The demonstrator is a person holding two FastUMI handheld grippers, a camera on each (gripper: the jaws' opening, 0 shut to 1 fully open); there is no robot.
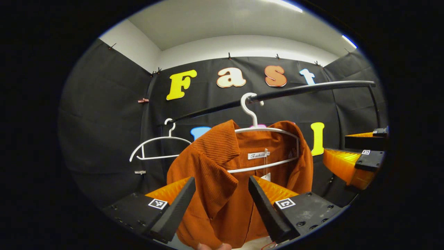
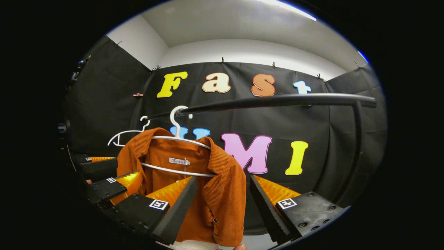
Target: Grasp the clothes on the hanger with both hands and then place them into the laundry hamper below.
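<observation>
In your left gripper view, black cloth walls (image 1: 104,114) close the booth under a white ceiling (image 1: 222,24), and a dark rail (image 1: 295,90) runs across in front of the back wall. An orange corduroy shirt (image 1: 215,166) hangs on a white hanger (image 1: 263,132) hooked near the middle of the rail; an empty white hanger (image 1: 156,146) hangs toward the rail's left end. Your left gripper (image 1: 222,205) has its fingers spread wide either side of the shirt's front, gripping nothing. Your right gripper (image 1: 360,156) sits at the right edge, apart from the shirt.

In your right gripper view, the shirt (image 2: 215,194) hangs from the rail (image 2: 277,100), left of centre. Your right gripper (image 2: 222,208) is wide open, holding nothing, its left finger (image 2: 177,211) in front of the cloth. Your left gripper (image 2: 104,177) is at the shirt's left side; whether it touches, you cannot tell.
</observation>
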